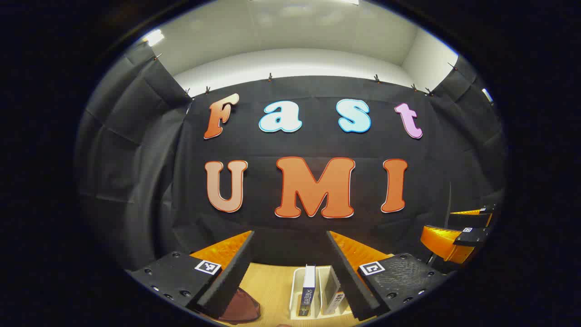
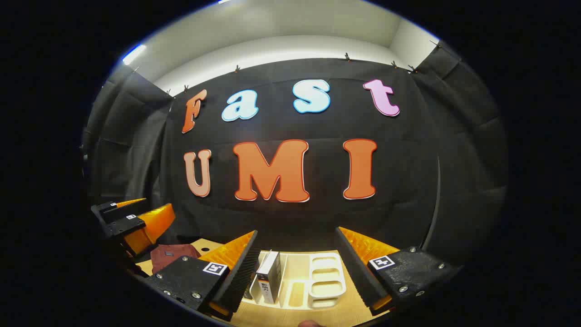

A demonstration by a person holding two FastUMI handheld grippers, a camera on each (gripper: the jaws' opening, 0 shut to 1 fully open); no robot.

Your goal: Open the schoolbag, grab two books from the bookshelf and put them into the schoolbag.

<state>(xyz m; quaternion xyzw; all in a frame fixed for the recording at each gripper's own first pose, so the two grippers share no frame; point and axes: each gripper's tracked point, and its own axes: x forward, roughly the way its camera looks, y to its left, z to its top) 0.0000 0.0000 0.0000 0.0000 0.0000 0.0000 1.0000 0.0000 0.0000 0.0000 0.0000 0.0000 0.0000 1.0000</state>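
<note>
Both grippers, left (image 1: 290, 272) and right (image 2: 297, 268), hover with jaws apart and empty above the surface (image 1: 272, 286), books (image 1: 308, 290) upright in the bookshelf (image 2: 324, 281) ahead below, schoolbag (image 2: 170, 254) leftward, nearer the left.

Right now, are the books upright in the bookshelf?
Upright: two books stand on end between the dividers of the white bookshelf, spines facing out.
</note>
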